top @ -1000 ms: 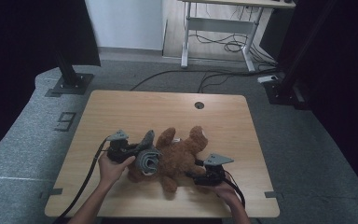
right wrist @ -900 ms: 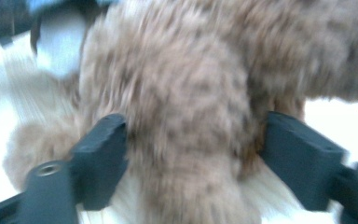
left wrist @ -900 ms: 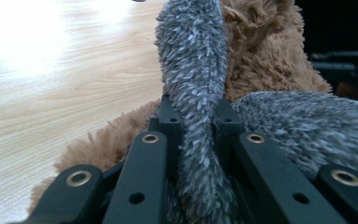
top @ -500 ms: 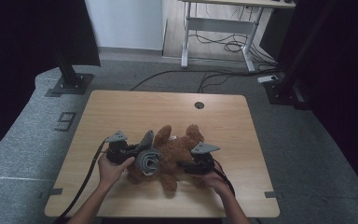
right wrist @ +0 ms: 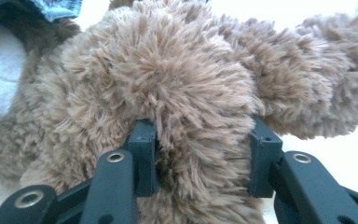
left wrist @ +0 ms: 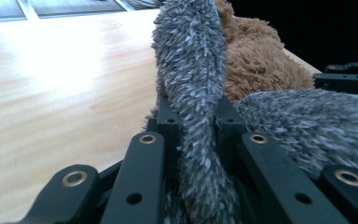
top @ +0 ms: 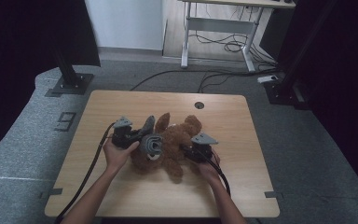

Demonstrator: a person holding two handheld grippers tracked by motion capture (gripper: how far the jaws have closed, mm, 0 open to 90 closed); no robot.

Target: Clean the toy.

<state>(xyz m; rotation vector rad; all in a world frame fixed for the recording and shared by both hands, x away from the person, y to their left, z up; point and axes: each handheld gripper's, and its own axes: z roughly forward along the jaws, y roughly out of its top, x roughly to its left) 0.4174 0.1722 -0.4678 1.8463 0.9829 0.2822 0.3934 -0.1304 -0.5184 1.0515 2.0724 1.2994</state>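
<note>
Brown plush teddy bear (top: 170, 142) lies on wooden table (top: 121, 105), near its front edge, midway across. Grey fuzzy scarf (top: 150, 142) on bear's left side. Left gripper (top: 131, 136) just left of bear, jaws pinched tight on scarf strip (left wrist: 191, 93). Right gripper (top: 190, 151) just right of bear, jaws have just been closing, now pressing into brown plush limb (right wrist: 196, 107) between them.

The right gripper (top: 189, 151), which sits at the table's near right a second earlier, now presses into the brown teddy bear (top: 172, 140) from the right. Its jaws have just been closing, with a brown plush limb (right wrist: 196, 116) squeezed between them. The right hand (top: 208, 167) has followed it inward.
</note>
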